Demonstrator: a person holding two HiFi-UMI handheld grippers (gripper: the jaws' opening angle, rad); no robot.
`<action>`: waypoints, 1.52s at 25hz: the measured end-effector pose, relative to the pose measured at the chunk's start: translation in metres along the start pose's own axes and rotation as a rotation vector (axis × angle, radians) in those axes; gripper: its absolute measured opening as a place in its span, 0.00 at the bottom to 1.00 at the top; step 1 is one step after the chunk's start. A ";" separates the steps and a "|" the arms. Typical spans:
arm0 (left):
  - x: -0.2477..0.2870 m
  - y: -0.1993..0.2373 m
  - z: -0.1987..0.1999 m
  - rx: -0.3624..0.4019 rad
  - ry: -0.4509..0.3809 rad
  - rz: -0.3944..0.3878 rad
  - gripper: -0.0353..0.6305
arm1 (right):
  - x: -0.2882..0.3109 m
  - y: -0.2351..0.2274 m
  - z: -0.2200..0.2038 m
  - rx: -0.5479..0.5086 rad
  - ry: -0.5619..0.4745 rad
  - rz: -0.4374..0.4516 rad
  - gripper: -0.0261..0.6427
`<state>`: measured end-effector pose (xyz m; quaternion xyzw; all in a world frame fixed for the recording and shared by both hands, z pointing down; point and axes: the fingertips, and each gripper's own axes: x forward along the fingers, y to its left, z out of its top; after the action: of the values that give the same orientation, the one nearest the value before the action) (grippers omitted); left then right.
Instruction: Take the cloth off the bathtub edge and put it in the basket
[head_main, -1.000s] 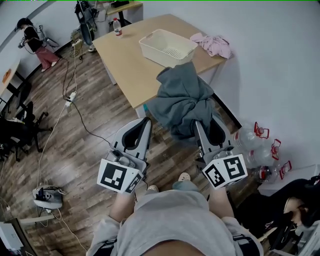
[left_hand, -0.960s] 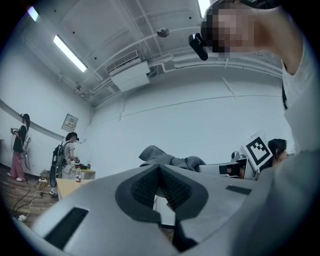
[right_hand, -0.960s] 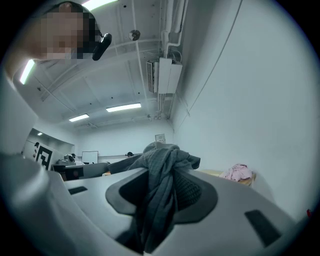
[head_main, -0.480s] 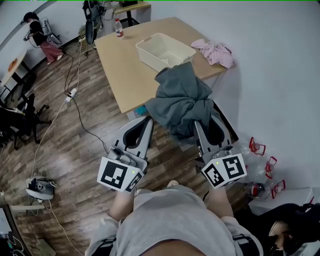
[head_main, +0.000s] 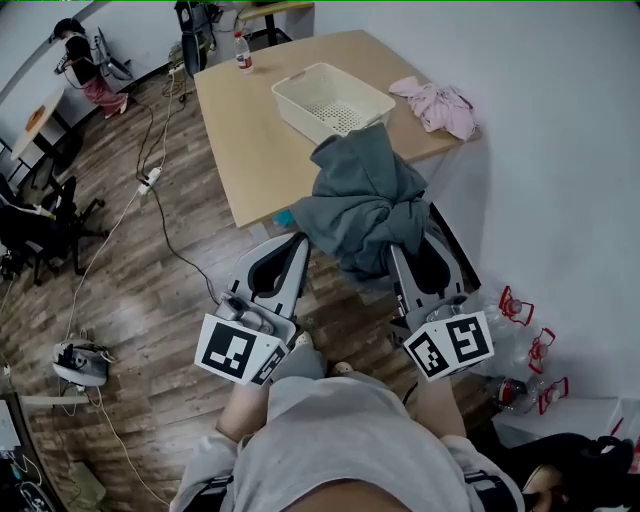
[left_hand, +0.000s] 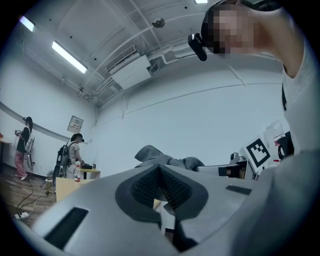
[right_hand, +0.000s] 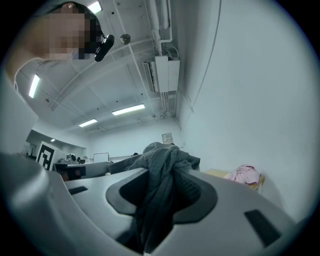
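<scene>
A rumpled grey cloth hangs in the air between my two grippers, in front of the wooden table. My right gripper is shut on a thick fold of it; in the right gripper view the cloth fills the gap between the jaws of the right gripper. My left gripper is at the cloth's left edge, and in the left gripper view the left gripper has its pads together with the cloth rising right behind them. The cream basket stands empty on the table beyond.
A pink cloth lies at the table's right corner against the white wall, and a bottle stands at its far edge. Water jugs sit on the floor at right. A cable and chairs are at left.
Both grippers have carried the grey cloth forward towards the table; the table and basket now sit a little nearer, and the jugs have slid down the picture. The grips look the same.
</scene>
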<state>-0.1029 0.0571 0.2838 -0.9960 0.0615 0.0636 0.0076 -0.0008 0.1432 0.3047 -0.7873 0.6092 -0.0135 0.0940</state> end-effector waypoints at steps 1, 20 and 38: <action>0.004 0.002 -0.001 -0.001 0.002 0.001 0.05 | 0.003 -0.003 -0.001 0.005 0.002 0.000 0.25; 0.126 0.110 -0.013 0.001 -0.013 -0.084 0.05 | 0.136 -0.069 0.002 -0.019 -0.019 -0.084 0.25; 0.157 0.209 -0.021 0.015 -0.030 -0.135 0.05 | 0.233 -0.065 -0.004 -0.054 -0.046 -0.161 0.25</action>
<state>0.0282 -0.1699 0.2827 -0.9968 -0.0054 0.0777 0.0203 0.1209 -0.0661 0.2972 -0.8362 0.5415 0.0134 0.0854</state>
